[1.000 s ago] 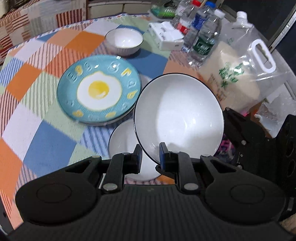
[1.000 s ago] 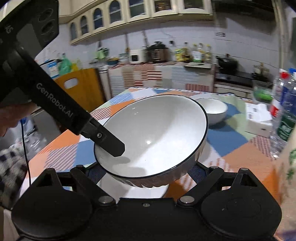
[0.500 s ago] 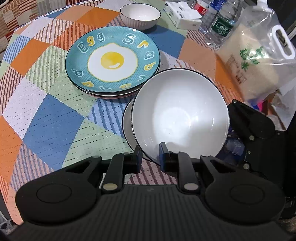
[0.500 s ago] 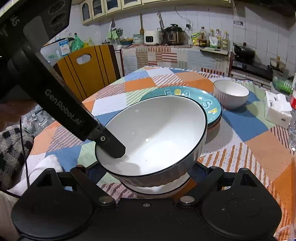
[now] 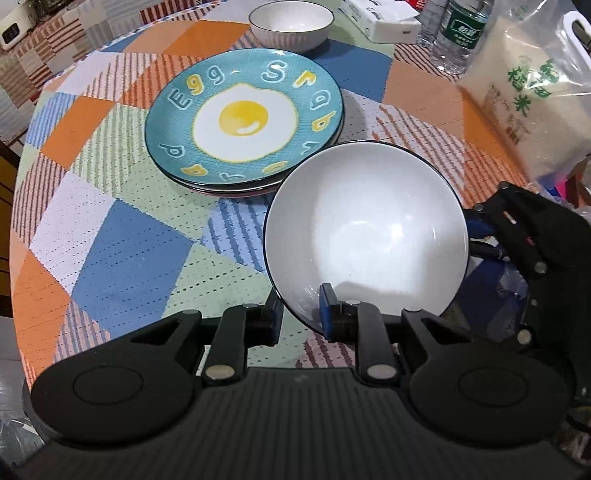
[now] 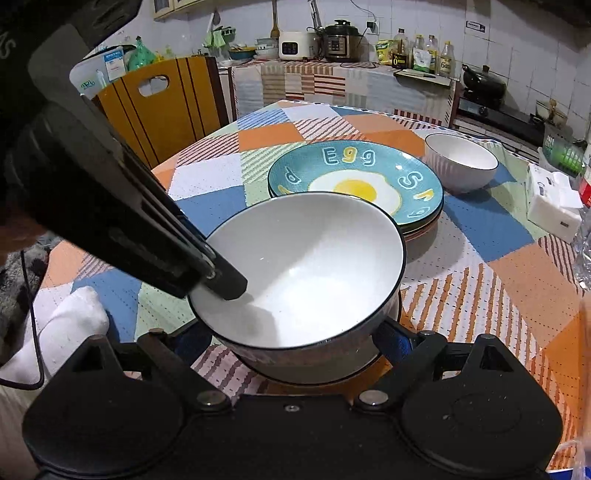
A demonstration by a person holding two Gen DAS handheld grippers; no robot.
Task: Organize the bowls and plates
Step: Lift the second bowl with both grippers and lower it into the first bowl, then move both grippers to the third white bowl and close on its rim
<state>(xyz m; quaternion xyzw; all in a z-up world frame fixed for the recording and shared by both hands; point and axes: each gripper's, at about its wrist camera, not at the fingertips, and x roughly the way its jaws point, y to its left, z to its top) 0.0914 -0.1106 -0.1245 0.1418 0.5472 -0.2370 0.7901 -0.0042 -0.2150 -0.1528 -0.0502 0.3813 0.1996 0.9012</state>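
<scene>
Checked cloth in orange, blue, green and white covers my round bench [image 5: 122, 236], with a kitchen counter [image 6: 332, 79] behind it in the right view.

Nearest me, my left claw [image 5: 301, 314] is clamped on the near rim of the big white bowl [image 5: 365, 236]: one finger sits inside the bowl, the other outside. That bowl is empty and black-edged. From the right view it sits inside a second white bowl [image 6: 314, 371] on the cloth, whose rim shows just below it. My right claw [image 6: 295, 343] has a finger on either side of this pair; its blue pad [image 6: 397, 343] lies by the lower bowl's wall, but I cannot tell whether the pads press on it.

Just beyond the bowls is a stack of plates [image 5: 242, 120]. The top one is teal with a fried egg painted in the middle and the word "Egg" among other letters round its rim. Nothing lies on it.

Farther off stands a small white bowl [image 5: 291, 22], empty too. Beside it is a white tissue pack [image 5: 380, 20], then water bottles [image 5: 456, 35] with green labels I cannot read. At the right edge a clear handled bag [image 5: 532, 99] holds white grains and bears green characters.

On the counter I see a cooker [image 6: 341, 40] and oil bottles [image 6: 432, 55].
</scene>
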